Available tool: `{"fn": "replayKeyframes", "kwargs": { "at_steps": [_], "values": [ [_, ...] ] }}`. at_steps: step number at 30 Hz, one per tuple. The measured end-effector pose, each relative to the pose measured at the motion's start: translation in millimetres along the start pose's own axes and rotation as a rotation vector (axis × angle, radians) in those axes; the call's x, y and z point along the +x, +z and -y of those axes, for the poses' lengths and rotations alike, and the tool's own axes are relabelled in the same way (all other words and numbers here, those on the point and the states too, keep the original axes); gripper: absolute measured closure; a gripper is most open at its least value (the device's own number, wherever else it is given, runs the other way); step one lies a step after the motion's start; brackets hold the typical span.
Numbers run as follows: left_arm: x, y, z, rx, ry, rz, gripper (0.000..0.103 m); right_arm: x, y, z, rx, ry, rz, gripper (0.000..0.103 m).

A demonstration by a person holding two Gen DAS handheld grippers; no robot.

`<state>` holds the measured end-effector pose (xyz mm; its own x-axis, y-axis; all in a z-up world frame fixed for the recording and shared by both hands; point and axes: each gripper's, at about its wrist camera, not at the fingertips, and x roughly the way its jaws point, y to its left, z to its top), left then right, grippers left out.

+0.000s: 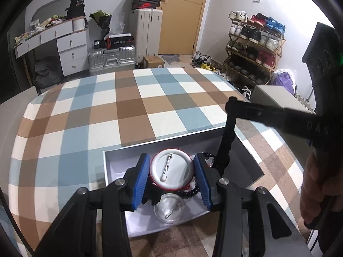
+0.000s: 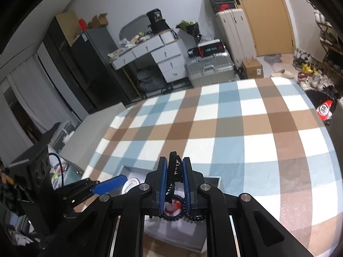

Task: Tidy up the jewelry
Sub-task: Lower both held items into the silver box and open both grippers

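A white open box (image 1: 115,169) lies on the checked table. My left gripper (image 1: 171,177) hangs over it, its blue pads on both sides of a red-rimmed pin badge (image 1: 170,168) seen from its back. A clear pin badge (image 1: 169,208) and a black bead bracelet (image 1: 189,192) lie in the box below. My right gripper (image 2: 174,184) is shut on a black toothed hair clip (image 2: 173,167); in the left wrist view the clip (image 1: 227,141) hangs down over the box's right part. The bracelet (image 2: 184,216) and a red-white item (image 2: 172,207) show beneath.
The box's dark lid (image 1: 246,160) lies to its right. The checked tablecloth (image 1: 128,107) stretches far ahead. Beyond the table stand a white dresser (image 1: 64,42), suitcases (image 1: 111,57) and a shoe rack (image 1: 253,49).
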<state>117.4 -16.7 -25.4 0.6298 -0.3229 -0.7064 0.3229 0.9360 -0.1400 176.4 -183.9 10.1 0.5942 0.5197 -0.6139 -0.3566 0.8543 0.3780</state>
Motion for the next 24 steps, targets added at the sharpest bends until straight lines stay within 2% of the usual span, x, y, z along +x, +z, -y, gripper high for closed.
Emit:
{"fn": "replayKeyframes", "kwargs": {
  "at_steps": [3, 11, 15, 24],
  "values": [
    [3, -1, 1, 0.0, -0.003, -0.011, 0.066, 7, -4, 1, -0.009, -0.01, -0.017, 0.09],
    [2, 2, 3, -0.007, -0.049, -0.021, 0.064, 8, -5, -5, -0.025, 0.043, -0.032, 0.087],
    [-4, 1, 3, -0.01, -0.053, -0.008, 0.05, -3, -6, -7, -0.026, 0.047, 0.003, 0.067],
    [-25, -3, 3, -0.006, -0.001, 0.049, 0.04, -38, -15, -9, -0.015, 0.012, 0.068, 0.058]
  ]
}}
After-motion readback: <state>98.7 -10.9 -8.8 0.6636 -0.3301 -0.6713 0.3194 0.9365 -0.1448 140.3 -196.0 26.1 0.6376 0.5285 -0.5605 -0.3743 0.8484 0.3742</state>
